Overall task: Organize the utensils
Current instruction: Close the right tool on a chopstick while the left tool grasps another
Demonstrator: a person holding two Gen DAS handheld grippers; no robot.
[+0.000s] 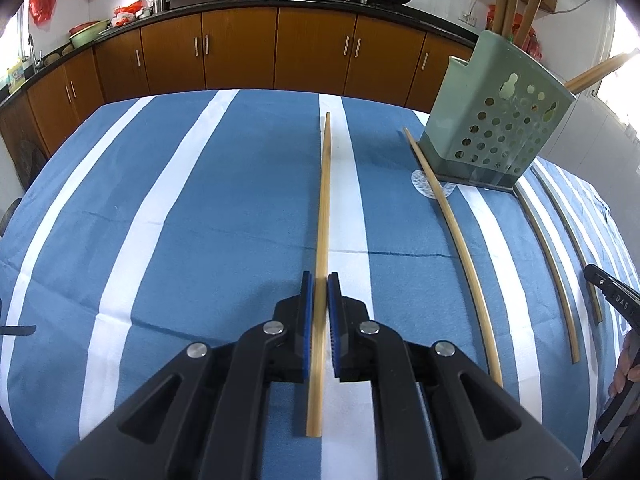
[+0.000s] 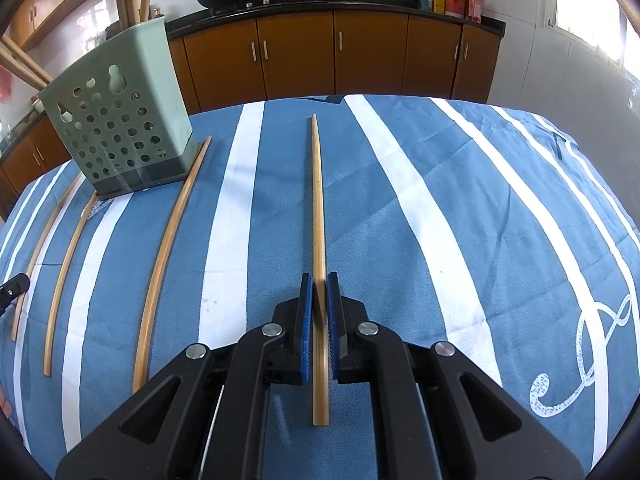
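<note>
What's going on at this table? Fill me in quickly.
A person is sorting chopsticks, one handheld tool in each hand. The left tool is shut on a long bamboo chopstick, and the right tool is shut on another bamboo chopstick. The pale green perforated plastic utensil holder stands on the blue and white striped cloth with several chopsticks already inside. Three more loose chopsticks still lie on the cloth near it.

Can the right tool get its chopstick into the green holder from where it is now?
Probably yes. The right tool is shut on a chopstick, and only open cloth and one loose chopstick lie toward the green holder, whose top already holds chopsticks.
</note>
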